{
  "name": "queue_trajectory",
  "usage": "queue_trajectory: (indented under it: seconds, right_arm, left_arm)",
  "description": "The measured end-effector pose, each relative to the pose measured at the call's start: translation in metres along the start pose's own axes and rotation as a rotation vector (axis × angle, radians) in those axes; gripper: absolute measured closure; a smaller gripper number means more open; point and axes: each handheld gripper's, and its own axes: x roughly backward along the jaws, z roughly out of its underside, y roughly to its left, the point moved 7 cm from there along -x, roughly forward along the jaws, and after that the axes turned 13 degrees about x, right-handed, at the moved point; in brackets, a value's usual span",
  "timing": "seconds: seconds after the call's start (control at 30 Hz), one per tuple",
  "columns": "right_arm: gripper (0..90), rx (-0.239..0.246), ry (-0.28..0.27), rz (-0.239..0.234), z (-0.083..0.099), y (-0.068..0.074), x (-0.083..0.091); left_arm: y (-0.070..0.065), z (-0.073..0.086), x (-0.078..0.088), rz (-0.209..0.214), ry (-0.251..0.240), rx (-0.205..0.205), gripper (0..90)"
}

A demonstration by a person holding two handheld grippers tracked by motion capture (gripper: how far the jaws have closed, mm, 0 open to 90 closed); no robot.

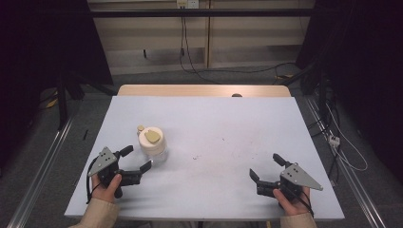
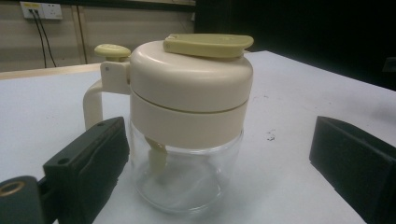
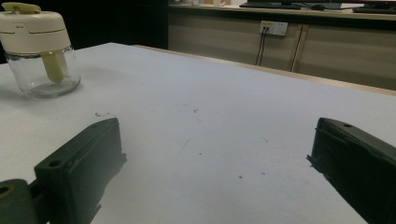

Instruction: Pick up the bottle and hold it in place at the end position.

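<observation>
A clear glass jar [image 1: 153, 141] with a cream lid, an olive flap on top and a cream handle stands on the left half of the table. My left gripper [image 1: 138, 158] is open just in front of it, its jaws reaching toward the glass without touching. In the left gripper view the jar [image 2: 187, 121] stands upright between and just beyond the two black jaws. My right gripper [image 1: 266, 166] rests open near the front right of the table, nothing between its jaws. In the right gripper view the jar [image 3: 39, 49] stands far off at the upper left.
A pale blue mat [image 1: 228, 133] covers the wooden table [image 1: 204, 90], with a few dark specks [image 1: 196, 156] near its middle. Cables and wall sockets [image 1: 186, 4] lie beyond the far edge. Metal rails [image 1: 43, 161] run along both sides on the floor.
</observation>
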Motion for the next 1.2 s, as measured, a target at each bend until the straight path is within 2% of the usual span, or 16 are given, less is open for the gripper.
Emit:
queue_trajectory:
  seconds: [0.3, 0.5, 0.6, 0.97, 1.03, 1.07, 1.13, 1.2]
  right_arm:
    - [1.7, -0.003, -0.005, 0.007, 0.0, 0.0, 0.001]
    - [1.9, 0.0, -0.01, 0.001, -0.002, 0.001, 0.0]
    - [1.9, 0.004, -0.011, -0.001, -0.002, 0.002, 0.001]
    - [2.0, 0.005, -0.018, -0.012, -0.004, 0.004, -0.001]
    - [1.9, 0.008, -0.019, -0.012, -0.005, 0.005, -0.002]
    - [2.0, 0.01, -0.021, -0.014, -0.005, 0.005, -0.003]
    - [2.0, 0.01, -0.019, -0.018, -0.005, 0.006, -0.003]
    - [1.9, 0.01, -0.016, -0.02, -0.005, 0.006, -0.003]
  left_arm:
    - [0.0, -0.001, -0.002, 0.008, -0.001, -0.002, 4.2]
    - [0.001, -0.004, -0.004, -0.005, -0.018, 0.004, 4.4]
    - [0.001, -0.005, -0.006, -0.016, -0.021, -0.009, 4.5]
    - [0.01, -0.007, -0.017, -0.038, -0.006, 0.018, 4.7]
    - [0.013, -0.007, -0.02, -0.052, -0.006, -0.019, 4.7]
    - [0.014, -0.005, -0.022, -0.064, 0.002, -0.018, 4.7]
    - [0.016, -0.003, -0.026, -0.057, 0.016, 0.007, 4.8]
    - [0.016, -0.003, -0.03, -0.068, 0.024, -0.009, 4.8]
